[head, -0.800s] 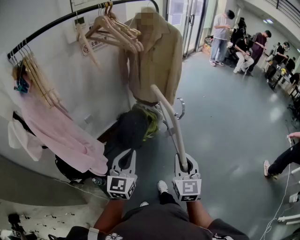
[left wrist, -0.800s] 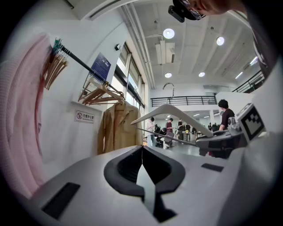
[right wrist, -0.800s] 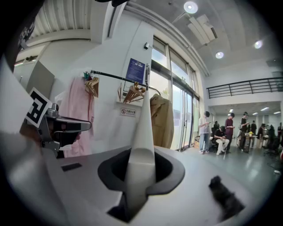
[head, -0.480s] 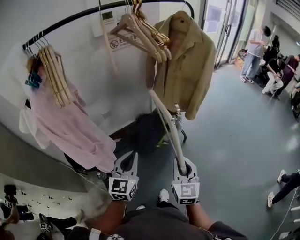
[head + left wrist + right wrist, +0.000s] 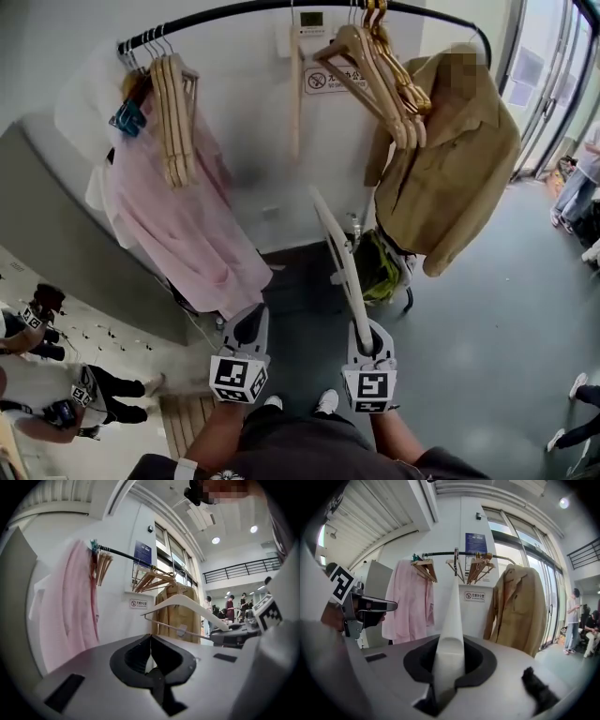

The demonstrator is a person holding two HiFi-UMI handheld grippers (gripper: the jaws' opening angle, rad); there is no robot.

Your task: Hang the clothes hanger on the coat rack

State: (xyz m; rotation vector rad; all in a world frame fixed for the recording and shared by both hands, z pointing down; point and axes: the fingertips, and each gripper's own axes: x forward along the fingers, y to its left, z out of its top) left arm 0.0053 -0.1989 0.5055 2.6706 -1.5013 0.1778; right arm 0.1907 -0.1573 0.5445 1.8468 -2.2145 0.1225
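My right claw (image 5: 368,336) is clamped narrow on one arm of the white hanger (image 5: 339,253). The hanger juts up and forward from the jaws toward the rail (image 5: 281,7), but it hangs nowhere yet. It is held out in front of the rack, below the bar. My left claw (image 5: 251,321) is closed on nothing, beside the right one.

The step in hand, as I judge it, is carrying the hook up to the bar. The bare stretch is the middle of the rail. It lies between the wooden hangers (image 5: 172,108) over the pink shirt (image 5: 183,220) near the left end and the bunch (image 5: 375,66) beside the tan jacket (image 5: 455,169) toward the right end. I should aim there, raise the hook above the bar, bring it over and lower it until it seats. My grip must be firm so the long arm does not twist. I should open only once the hook bears the weight. I cannot make out which way the hook faces.
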